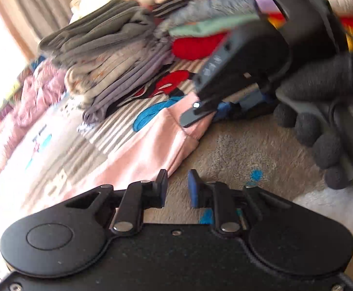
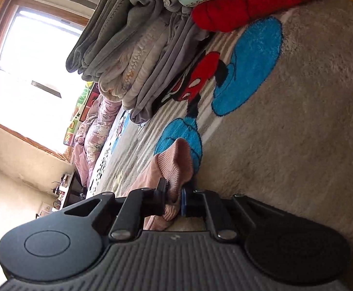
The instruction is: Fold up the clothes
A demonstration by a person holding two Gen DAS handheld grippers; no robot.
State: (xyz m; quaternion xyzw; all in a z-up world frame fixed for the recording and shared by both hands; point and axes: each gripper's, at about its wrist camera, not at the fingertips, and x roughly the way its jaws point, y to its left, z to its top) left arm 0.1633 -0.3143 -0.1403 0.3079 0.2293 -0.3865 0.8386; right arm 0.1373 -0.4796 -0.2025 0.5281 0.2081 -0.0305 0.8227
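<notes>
Black claw (image 1: 177, 185), blue pads (image 1: 194, 186)

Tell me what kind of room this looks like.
Probably a bedroom or living room in a home, with the work done on the floor. A shaggy cartoon rug covers it, folded blankets and clothes are stacked on it, and a wood-framed window with a curtain lights the room.

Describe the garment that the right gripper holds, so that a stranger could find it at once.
Look at the beige rug with blue and red cartoon shapes. In front of the grey folded stack lies a pink garment, its ribbed cuff pinched in the right gripper. It is the only spread-out piece.
</notes>
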